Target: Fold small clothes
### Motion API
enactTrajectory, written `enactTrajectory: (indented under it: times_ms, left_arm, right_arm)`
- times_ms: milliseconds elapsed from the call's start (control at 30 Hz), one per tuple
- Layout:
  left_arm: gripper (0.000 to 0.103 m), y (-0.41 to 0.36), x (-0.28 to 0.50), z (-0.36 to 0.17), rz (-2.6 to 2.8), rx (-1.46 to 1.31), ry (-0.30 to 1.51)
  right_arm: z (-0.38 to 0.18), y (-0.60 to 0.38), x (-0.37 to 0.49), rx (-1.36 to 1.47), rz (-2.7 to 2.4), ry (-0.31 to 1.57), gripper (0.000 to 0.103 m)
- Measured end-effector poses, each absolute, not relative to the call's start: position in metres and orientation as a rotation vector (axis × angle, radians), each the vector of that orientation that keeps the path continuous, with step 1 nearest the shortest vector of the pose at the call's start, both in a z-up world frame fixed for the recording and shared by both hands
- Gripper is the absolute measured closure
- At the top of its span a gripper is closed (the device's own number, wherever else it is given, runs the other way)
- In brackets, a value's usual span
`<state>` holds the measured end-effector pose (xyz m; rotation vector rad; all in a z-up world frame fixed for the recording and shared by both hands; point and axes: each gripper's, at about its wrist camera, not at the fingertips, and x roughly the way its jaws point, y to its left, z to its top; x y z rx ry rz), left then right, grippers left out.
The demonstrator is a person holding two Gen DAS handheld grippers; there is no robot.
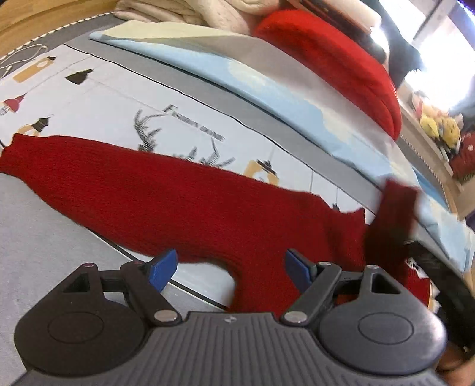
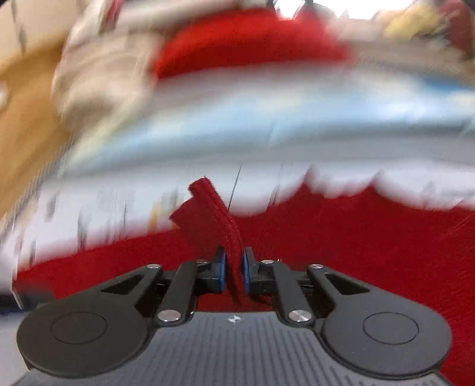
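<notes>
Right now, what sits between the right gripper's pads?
A fold of the red knit garment, pinched in the right gripper, shown in the right wrist view.

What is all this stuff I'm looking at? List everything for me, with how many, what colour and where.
Knitted garment: one, dark red, spread on the bed; one edge lifted.
Bedsheet: one, pale with printed lamps and lettering, under the garment.
Folded cloth: one, light blue and cream, behind the garment.
Red cushion: one, bright red, on the far pile.
Cream knitwear: count unclear, off-white, far edge.
Soft toys: several, yellow, far right shelf.
White cable: one, far left.
Left tongs: black with blue pads, open, above the garment.
Right tongs: black with blue pads, shut on the garment's edge.
</notes>
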<state>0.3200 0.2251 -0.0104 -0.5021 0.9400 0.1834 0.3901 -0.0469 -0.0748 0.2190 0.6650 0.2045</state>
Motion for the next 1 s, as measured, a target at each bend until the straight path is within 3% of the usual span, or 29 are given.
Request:
enactTrajectory:
  times_ms: [67,133,233,333,433,567,867,1000]
  left_arm:
    - [0.02,0.231,0.319,-0.011,0.193,-0.505,0.942]
    - [0.02,0.235,0.319,-0.013,0.193,-0.516,0.955]
    - [0.019,0.24,0.318,-0.014,0.193,-0.535,0.96]
    - [0.019,0.241,0.318,-0.013,0.198,-0.545,0.95]
    - [0.019,0.236,0.319,-0.013,0.192,-0.531,0.953]
    - [0.019,0.224,0.32,-0.014,0.182,-0.498,0.958]
    - [0.02,0.204,0.325,-0.018,0.2,-0.416,0.954]
    - [0.02,0.193,0.324,-0.02,0.217,-0.361,0.945]
  right_arm:
    - [-0.064,-0.036,0.378,0.229,0.221,0.609,0.085]
    - [-0.077,-0.02,0.379,0.234,0.34,0.723,0.063]
    - [-0.094,-0.027,0.38,0.31,0.348,0.863,0.065]
    - [-0.092,-0.068,0.372,0.452,0.286,0.866,0.063]
    - [-0.106,-0.103,0.367,0.396,0.162,0.85,0.062]
    - [-0.155,-0.142,0.367,0.34,0.005,1.004,0.067]
    - [-0.056,-0.152,0.325,0.229,0.112,0.95,0.054]
    - [-0.021,-0.162,0.309,0.274,0.13,0.826,0.039]
